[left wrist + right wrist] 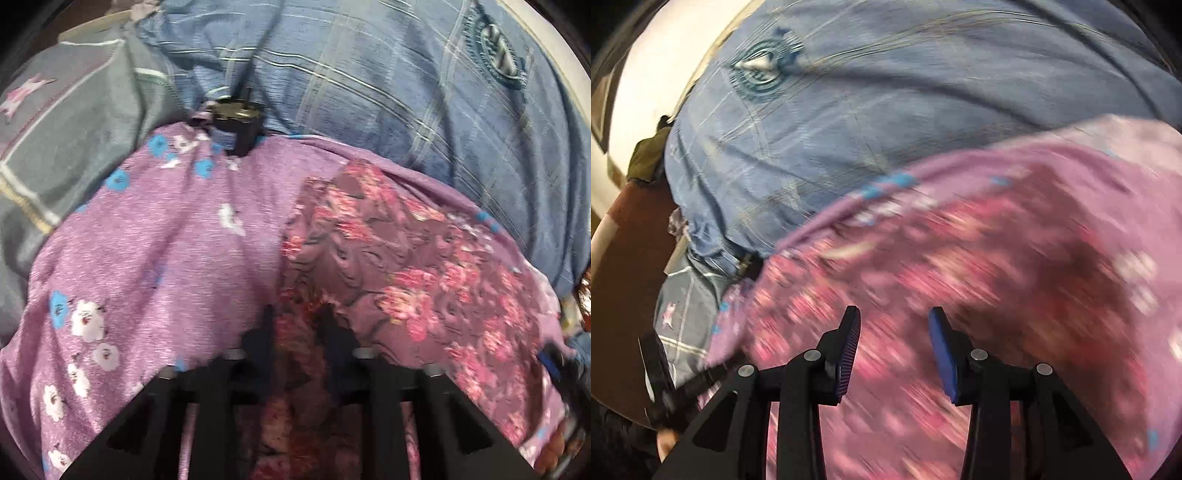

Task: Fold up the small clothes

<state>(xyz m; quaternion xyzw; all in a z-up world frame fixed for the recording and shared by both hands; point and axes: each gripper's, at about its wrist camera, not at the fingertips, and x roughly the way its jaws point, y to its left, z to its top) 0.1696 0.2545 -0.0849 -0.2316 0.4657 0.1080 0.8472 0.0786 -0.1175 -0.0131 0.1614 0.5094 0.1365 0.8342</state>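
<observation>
My left gripper has its jaws a narrow gap apart, with a fold of the pink floral cloth between them; blur keeps me from telling whether they actually clamp it. My right gripper has its jaws wide apart, blue pads bare, holding nothing and hovering over the same pink floral cloth, which smears past beneath them.

Only the left view shows the cloth plainly. The pink floral piece runs from between my left jaws up and to their right, lying on top of a lilac garment printed with blue and white flowers, which spreads to the left of the jaws and ahead of them. Straight ahead, at the lilac garment's far edge, a small black device with a cable sits on the fabric. Beyond it lies a blue plaid sheet with a round emblem far to the right, and a grey quilt with a pink star far to the left.

The right view is badly motion-blurred, but it alone shows the lilac edge curving ahead of my right jaws, the blue sheet past it, the grey quilt low to the left, and a brown surface and pale wall further left. At the left view's right edge, a dark blue-tipped thing is too blurred to name.
</observation>
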